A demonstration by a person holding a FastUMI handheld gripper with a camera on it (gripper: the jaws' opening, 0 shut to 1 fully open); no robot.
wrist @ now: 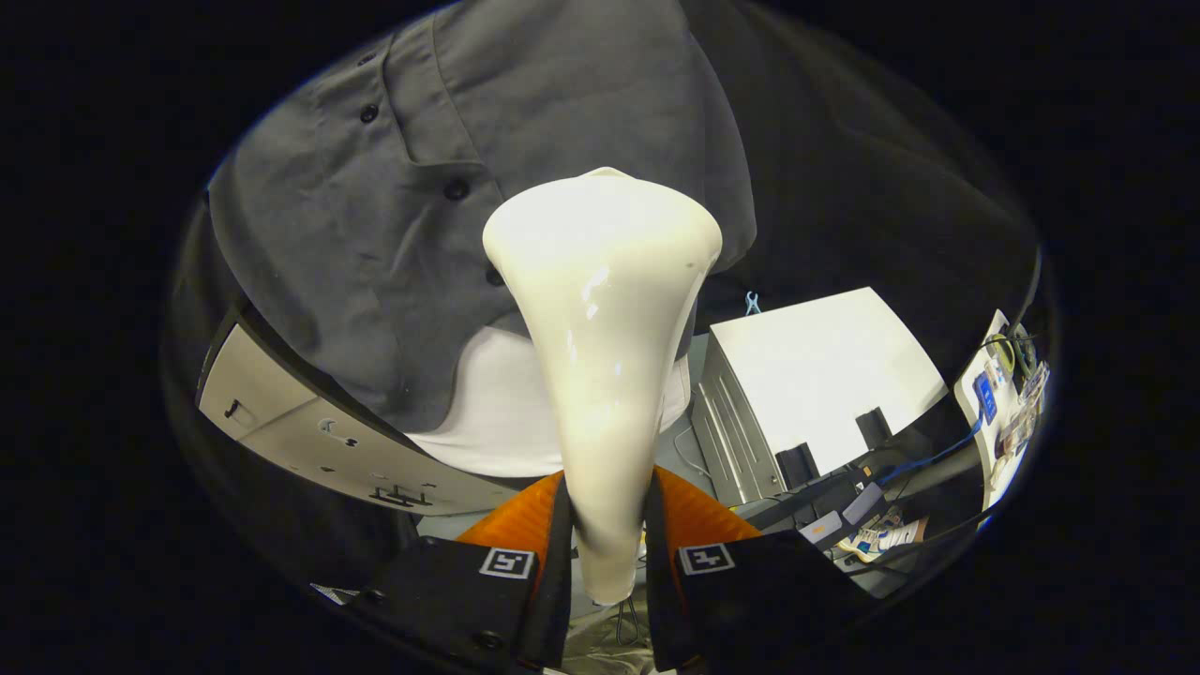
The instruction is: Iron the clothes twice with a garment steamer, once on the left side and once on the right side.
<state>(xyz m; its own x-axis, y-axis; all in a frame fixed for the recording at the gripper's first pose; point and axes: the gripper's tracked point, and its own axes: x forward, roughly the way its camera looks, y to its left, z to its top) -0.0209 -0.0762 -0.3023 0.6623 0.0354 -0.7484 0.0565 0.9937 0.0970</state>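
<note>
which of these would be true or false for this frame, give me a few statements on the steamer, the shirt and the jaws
1. The gripper is shut on the garment steamer, its jaws pressing the handle from both sides. True.
2. The steamer is black. False: it is glossy cream white.
3. The steamer's wide head points toward the grey shirt, which lies beyond the jaws. True.
4. The grey shirt has no buttons. False: dark buttons run down its placket.
5. A white box stands off to one side of the steamer. True.
6. The shirt hangs over nothing. False: white fabric shows beneath its lower hem.
</note>
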